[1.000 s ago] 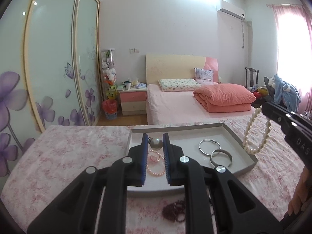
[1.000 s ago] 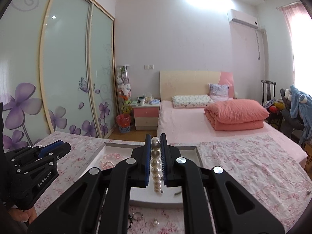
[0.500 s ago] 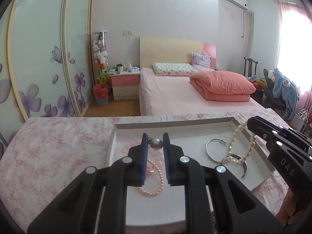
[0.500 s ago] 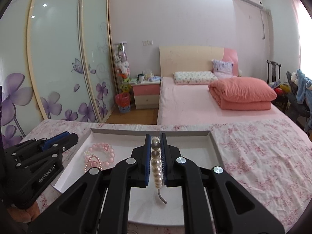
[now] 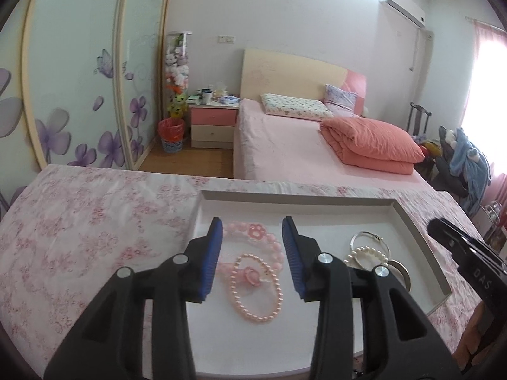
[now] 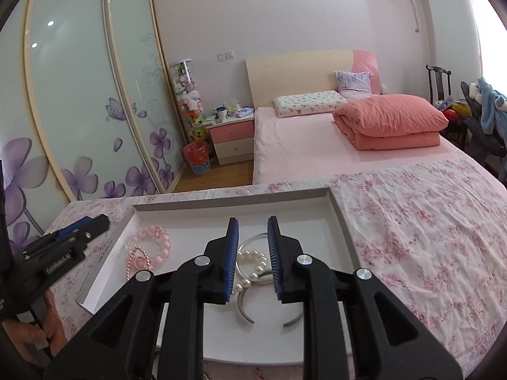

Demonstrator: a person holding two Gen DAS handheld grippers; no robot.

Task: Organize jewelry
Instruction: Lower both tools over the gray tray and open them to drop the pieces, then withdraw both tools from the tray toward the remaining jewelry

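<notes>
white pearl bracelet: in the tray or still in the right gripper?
In the tray. The white pearl bracelet lies on the tray floor over the silver bangles; the right gripper is open, with nothing between its fingers.

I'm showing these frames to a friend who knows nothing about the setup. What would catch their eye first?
Probably the two black grippers with blue jaws, both open over the white tray: the left gripper above a pink pearl bracelet, the right gripper above a white pearl bracelet lying on silver bangles. Behind, the salmon folded quilt on the pink bed stands out.
</notes>
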